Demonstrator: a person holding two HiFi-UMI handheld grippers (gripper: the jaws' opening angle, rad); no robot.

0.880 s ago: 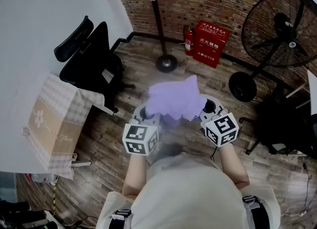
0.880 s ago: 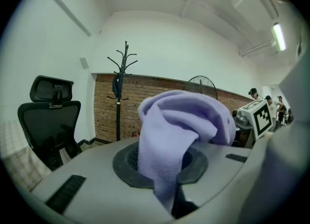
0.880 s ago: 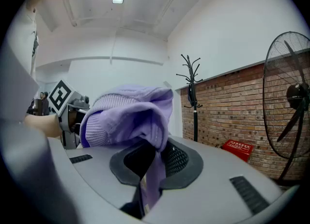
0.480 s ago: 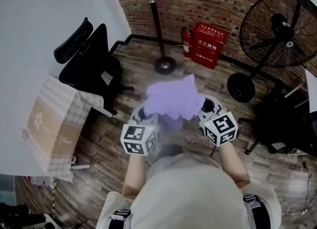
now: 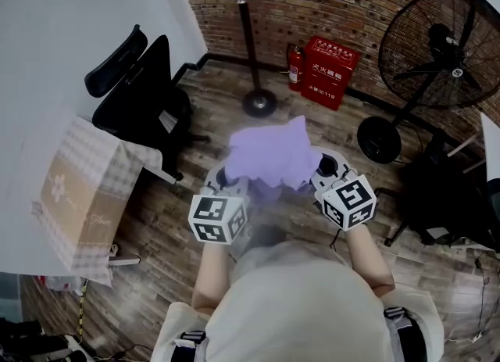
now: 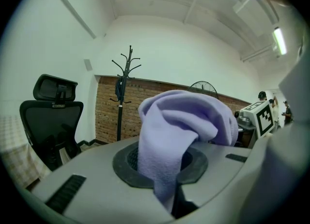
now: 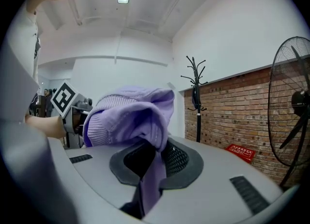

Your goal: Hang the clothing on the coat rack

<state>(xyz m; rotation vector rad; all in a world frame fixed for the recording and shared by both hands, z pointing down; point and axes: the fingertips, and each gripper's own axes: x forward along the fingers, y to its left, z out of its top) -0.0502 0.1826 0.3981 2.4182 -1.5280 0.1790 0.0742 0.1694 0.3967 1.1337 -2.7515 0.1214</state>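
Both the left hand-held gripper [image 5: 227, 178] and the right hand-held gripper [image 5: 323, 171] are kept clenched on the lavender knit garment [image 5: 269, 153] bunched between them. Little has shifted, so the coat rack [image 5: 247, 36], well ahead, is judged not yet reached.

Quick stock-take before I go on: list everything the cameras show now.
garment: one, lilac knit, bunched between both grippers
coat rack: one, dark, by the brick wall
fire extinguisher: one, red, right of rack base
box: one, red, beside the extinguisher
floor fan: one, black, right side
office chair: one, black, left
second chair: one, black, far right
checked cloth: one, beige, left edge
left gripper: one, grey, shut on garment
right gripper: one, grey, shut on garment
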